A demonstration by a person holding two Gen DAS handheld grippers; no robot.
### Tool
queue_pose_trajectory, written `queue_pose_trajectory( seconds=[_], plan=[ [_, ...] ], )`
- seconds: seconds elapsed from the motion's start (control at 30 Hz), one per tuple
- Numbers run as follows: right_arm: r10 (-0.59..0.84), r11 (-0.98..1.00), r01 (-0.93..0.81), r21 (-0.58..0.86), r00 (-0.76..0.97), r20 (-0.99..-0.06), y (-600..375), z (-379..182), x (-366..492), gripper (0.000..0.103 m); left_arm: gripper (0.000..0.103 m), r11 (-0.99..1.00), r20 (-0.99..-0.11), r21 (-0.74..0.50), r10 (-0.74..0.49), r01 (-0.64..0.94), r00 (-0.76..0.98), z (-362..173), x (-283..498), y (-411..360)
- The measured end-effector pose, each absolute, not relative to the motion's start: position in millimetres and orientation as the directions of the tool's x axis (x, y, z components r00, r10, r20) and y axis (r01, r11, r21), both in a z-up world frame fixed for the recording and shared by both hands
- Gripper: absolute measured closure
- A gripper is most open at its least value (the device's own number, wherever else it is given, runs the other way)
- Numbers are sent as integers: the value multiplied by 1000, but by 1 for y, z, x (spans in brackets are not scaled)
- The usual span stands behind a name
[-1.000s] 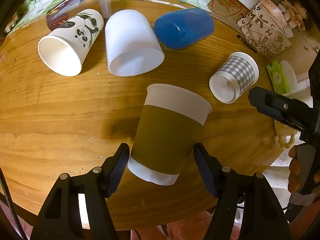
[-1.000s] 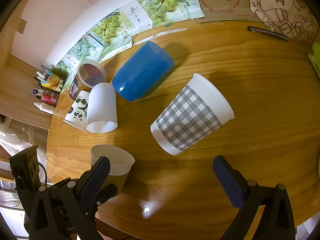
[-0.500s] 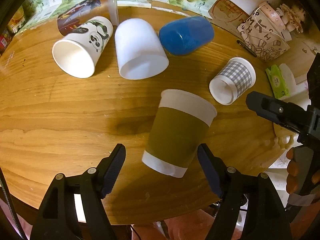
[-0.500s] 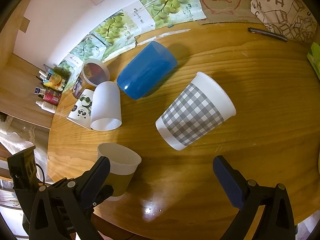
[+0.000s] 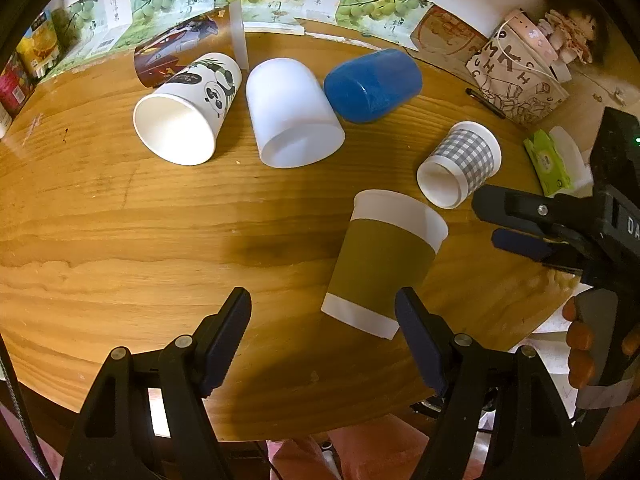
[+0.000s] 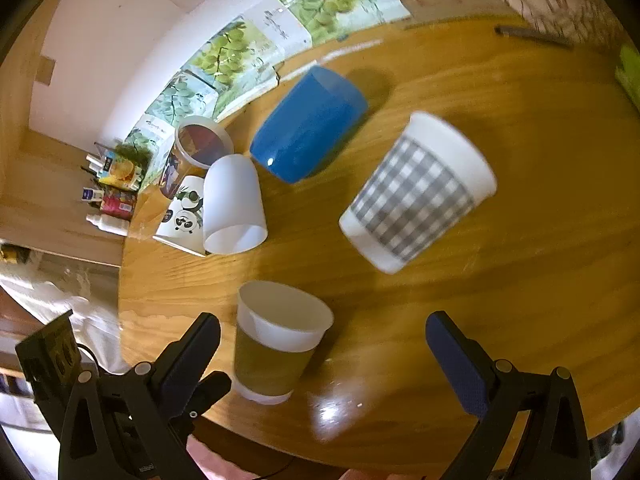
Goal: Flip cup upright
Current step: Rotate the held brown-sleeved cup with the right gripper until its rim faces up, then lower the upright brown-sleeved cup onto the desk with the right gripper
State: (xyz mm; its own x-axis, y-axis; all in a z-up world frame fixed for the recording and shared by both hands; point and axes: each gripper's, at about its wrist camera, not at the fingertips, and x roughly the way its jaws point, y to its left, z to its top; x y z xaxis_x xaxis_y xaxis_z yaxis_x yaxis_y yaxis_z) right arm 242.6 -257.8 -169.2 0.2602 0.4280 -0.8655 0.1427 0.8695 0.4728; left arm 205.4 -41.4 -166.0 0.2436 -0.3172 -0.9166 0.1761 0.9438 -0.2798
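Note:
An olive-sleeved paper cup (image 5: 384,264) stands upright on the round wooden table (image 5: 120,220), near its front edge; it also shows in the right wrist view (image 6: 276,344). My left gripper (image 5: 324,336) is open and empty, drawn back, with the cup just ahead of its right finger (image 5: 420,340). A grey-checked cup (image 6: 416,192) lies on its side ahead of my open, empty right gripper (image 6: 320,364); it also shows in the left wrist view (image 5: 460,164).
A panda cup (image 5: 188,108), a white cup (image 5: 292,112) and a blue cup (image 5: 372,84) lie on their sides at the back. A printed cup (image 6: 192,152) lies behind them. A patterned bag (image 5: 516,76), a pen (image 5: 484,102) and a green tissue pack (image 5: 548,160) are at the right.
My left gripper has let go of the olive cup and pulled back and left, leaving it upright. My right gripper has moved closer to the checked cup.

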Motion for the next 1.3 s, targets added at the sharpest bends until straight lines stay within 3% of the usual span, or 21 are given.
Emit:
queue_pose_trajectory(
  seconds=[0.43, 0.97, 1.3],
  plan=[
    [589, 713, 333, 617, 193, -785, -244, -203, 241, 0, 25, 930, -910, -263, -328, 258, 254, -162, 201, -30],
    [594, 697, 378, 610, 173, -786, -214, -218, 256, 1, 25, 924, -908, -268, -337, 272, 249, -166, 203, 3],
    [567, 728, 371, 577, 148, -810, -201, -223, 263, 14, 25, 925, -901, -291, -351, 243, 257, -168, 200, 17]
  ],
)
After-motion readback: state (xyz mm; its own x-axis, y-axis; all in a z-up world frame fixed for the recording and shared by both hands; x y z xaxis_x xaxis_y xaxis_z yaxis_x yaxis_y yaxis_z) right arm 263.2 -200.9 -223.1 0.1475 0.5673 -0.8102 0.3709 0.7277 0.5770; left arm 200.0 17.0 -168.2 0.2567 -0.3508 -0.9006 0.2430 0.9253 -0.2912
